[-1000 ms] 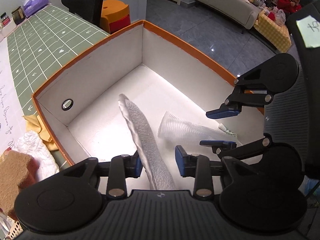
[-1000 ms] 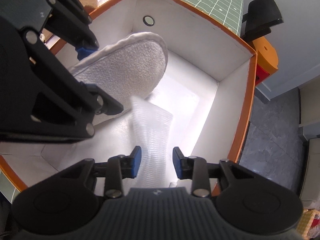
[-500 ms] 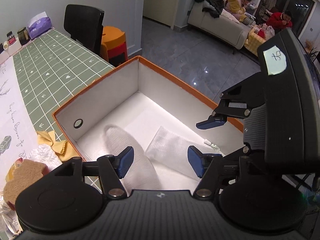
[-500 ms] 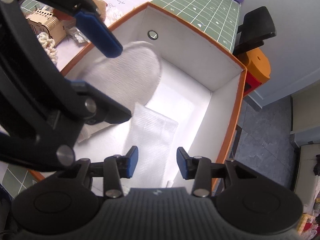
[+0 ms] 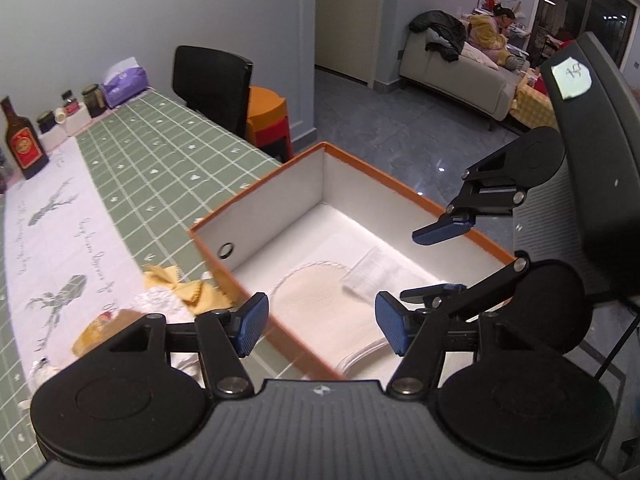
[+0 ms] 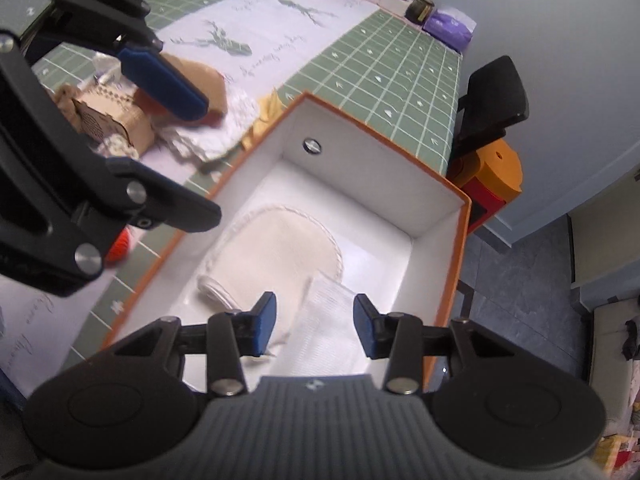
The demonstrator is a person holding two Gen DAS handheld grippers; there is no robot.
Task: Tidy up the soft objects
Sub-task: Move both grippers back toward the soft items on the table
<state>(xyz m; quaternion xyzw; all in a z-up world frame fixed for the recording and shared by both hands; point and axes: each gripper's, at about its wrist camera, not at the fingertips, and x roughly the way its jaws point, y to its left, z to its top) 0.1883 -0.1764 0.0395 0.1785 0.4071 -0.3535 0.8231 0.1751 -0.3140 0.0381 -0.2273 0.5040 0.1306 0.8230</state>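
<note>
Fingers first: in the left wrist view our left gripper [image 5: 318, 330] stands released, nothing between its blue pads; its jaws have just been opening. Below it the cream oval terry cloth [image 5: 320, 300] and the white ribbed mesh sleeve [image 5: 374, 270] lie flat inside the orange-rimmed white cardboard box [image 5: 256, 184]. Beside the box, a yellow pinked cloth [image 5: 188, 286] waits on the green checked counter [image 5: 160, 152].

In the right wrist view our right gripper [image 6: 314, 326] is also released and empty, having just been opening. We judge the risks ahead: a low finger could catch the box rim and shove it toward the counter edge, or snag the mesh sleeve and drag it out.
</note>
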